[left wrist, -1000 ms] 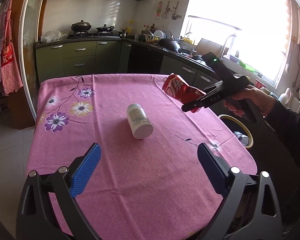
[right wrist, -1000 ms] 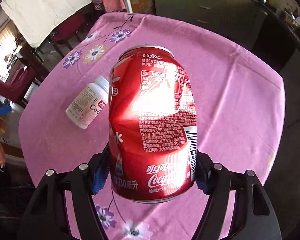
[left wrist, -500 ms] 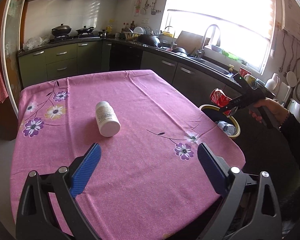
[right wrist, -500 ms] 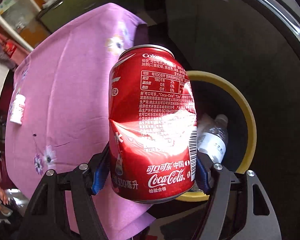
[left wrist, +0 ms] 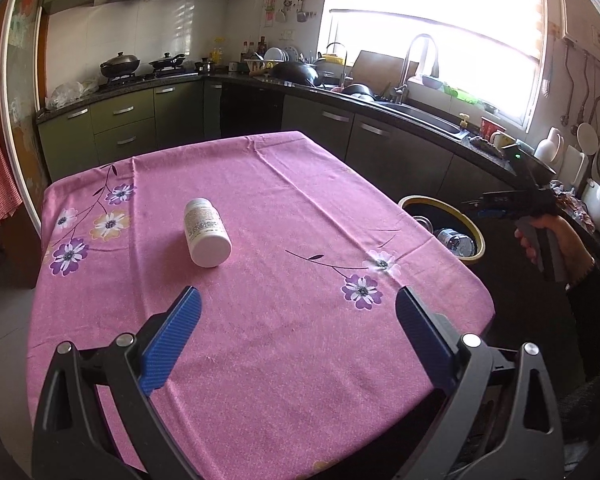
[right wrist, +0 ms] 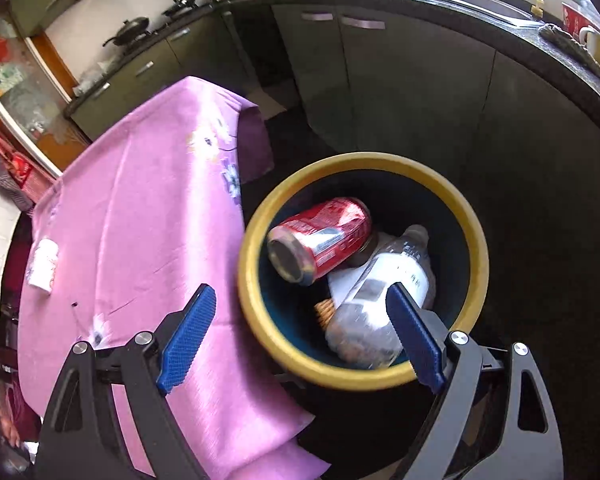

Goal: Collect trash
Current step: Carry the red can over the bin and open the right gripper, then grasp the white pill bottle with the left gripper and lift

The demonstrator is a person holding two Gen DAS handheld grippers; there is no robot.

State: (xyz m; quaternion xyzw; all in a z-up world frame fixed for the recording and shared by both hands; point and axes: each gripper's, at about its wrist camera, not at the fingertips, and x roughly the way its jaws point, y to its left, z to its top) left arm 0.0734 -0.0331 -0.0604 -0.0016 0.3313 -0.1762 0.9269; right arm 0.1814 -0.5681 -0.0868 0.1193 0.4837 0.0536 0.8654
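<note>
A dented red cola can lies on its side inside the yellow-rimmed bin, on top of a clear plastic bottle. My right gripper hangs above the bin, its jaws opening with nothing between them; it also shows at the right of the left wrist view, right gripper over the bin. A white pill bottle lies on its side on the pink flowered tablecloth. My left gripper stands open over the table's near part, well short of the pill bottle.
The bin stands on the dark floor beside the table's right edge. Dark green kitchen cabinets and a worktop with a sink run behind and to the right. A person's hand holds the right gripper.
The right gripper carried the red can off the table to above the bin and let it go; the can now lies in the bin. The left gripper shifted a little sideways.
</note>
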